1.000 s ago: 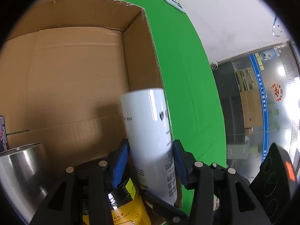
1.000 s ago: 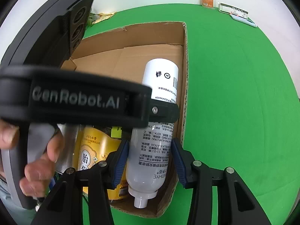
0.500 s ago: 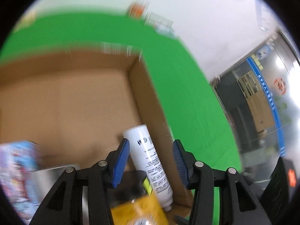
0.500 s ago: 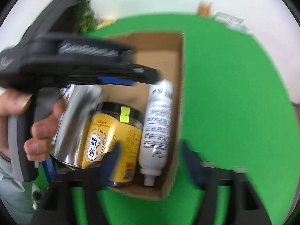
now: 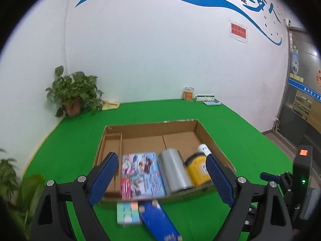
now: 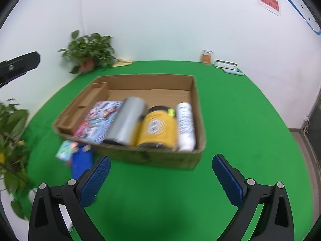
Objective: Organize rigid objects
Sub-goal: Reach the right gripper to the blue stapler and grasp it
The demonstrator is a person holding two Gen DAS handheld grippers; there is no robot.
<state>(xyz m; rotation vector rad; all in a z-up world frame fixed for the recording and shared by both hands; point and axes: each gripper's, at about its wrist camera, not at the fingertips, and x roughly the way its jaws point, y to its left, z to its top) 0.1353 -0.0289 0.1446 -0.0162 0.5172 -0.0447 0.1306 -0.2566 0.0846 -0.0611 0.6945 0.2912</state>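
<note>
Cardboard box [image 6: 140, 156] sits on the green tabletop [image 6: 240, 120] w/ a colourful book [image 6: 98, 120], silver can [image 6: 126, 120], yellow jar [image 6: 158, 128] & white bottle [image 6: 185, 124] lying side by side along its near wall. Left claw [image 5: 161, 177] and right claw [image 6: 161, 178] have both just been opening, jaws wide apart, nothing between them. Pastel cube [image 5: 128, 212] & blue case [image 5: 158, 221] lie outside the box, just in front.

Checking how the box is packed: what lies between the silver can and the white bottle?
The yellow jar, lying on its side between the silver can and the white bottle; the right wrist view shows it best.
</note>
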